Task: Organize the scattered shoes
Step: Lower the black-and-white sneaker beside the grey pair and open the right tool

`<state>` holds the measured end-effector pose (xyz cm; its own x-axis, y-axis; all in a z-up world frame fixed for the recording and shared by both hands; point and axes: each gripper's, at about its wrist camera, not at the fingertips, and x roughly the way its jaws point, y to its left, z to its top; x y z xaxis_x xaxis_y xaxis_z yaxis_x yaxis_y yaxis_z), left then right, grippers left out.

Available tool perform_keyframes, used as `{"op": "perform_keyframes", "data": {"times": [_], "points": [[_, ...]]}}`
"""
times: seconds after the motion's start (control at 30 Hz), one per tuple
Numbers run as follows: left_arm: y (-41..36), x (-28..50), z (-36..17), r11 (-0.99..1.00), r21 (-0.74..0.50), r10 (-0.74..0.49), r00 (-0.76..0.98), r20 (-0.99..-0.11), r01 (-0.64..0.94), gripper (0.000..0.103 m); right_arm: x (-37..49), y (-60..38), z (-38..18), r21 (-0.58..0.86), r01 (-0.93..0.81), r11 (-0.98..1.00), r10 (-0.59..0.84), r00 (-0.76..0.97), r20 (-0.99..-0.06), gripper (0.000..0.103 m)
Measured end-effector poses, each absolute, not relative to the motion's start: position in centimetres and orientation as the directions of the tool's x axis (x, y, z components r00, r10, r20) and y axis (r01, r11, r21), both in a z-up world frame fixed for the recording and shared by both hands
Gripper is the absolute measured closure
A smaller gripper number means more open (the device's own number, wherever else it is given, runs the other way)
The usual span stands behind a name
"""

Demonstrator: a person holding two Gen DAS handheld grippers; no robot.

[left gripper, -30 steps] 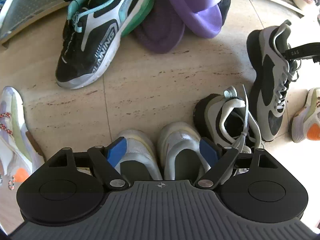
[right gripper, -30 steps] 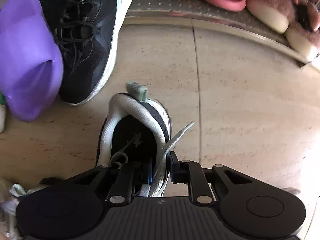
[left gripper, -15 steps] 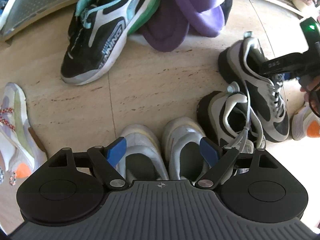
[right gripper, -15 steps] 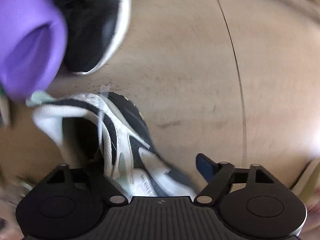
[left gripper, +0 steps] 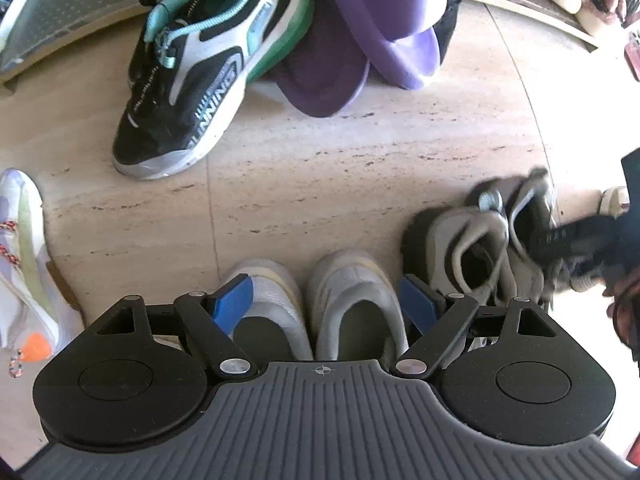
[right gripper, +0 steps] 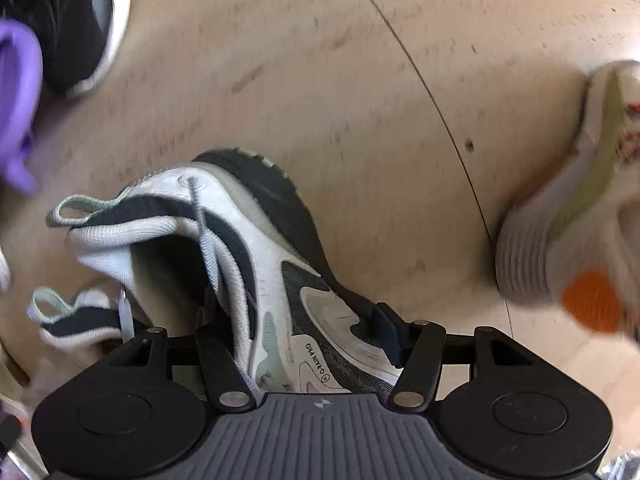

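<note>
The left gripper was held pointing down with its jaws wide apart, astride a pair of grey shoes standing side by side on the stone floor; no pressing contact could be seen. Beyond them lay a black and teal sneaker lettered "RUNNING", partly cut off, against purple slippers.

The right gripper had just been opening, and its jaws stood apart around a black and white sneaker marked "Q-RAIN PRO", whose mate lay just beside it.
</note>
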<state>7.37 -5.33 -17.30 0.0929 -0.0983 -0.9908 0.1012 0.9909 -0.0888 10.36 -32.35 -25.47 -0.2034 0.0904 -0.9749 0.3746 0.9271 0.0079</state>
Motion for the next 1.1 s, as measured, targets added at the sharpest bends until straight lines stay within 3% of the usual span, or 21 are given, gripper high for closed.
{"op": "perform_keyframes", "data": {"times": [0.2, 0.37, 0.63, 0.87, 1.0, 1.1], "points": [[-4.1, 7.6, -17.1, 0.993, -0.086, -0.093, 0.093, -0.991, 0.085, 0.018, 8.2, -31.7, -25.6, -0.064, 0.436, 0.898, 0.054, -0.253, -0.966, 0.047], [-1.1, 9.2, -15.2, 0.998, -0.019, -0.026, 0.119, -0.993, 0.056, 0.018, 9.5, -31.2, -24.0, -0.110, 0.338, 0.935, -0.029, -0.236, -0.971, 0.023], [7.2, 8.2, -12.3, 0.988, 0.144, 0.149, 0.093, -0.984, -0.059, 0.014, 13.1, -29.2, -18.6, -0.039, 0.221, 0.974, -0.017, -0.103, -0.995, 0.013], [7.8, 5.0, -17.5, 0.987, 0.032, 0.033, 0.006, -0.999, -0.160, 0.014, 12.8, -30.6, -19.1, 0.030, 0.287, 0.958, 0.031, 0.002, -1.000, 0.010], [5.6, 5.7, -18.8, 0.995, -0.080, -0.079, -0.010, -0.997, 0.055, 0.011, 12.1, -31.6, -20.2, 0.173, 0.325, 0.930, 0.183, 0.000, -0.983, 0.007], [4.0, 5.8, -20.3, 0.980, -0.029, -0.018, -0.053, -0.998, 0.197, 0.011, 11.7, -30.6, -21.0, 0.097, 0.163, 0.982, 0.111, -0.076, -0.991, 0.009]]}}
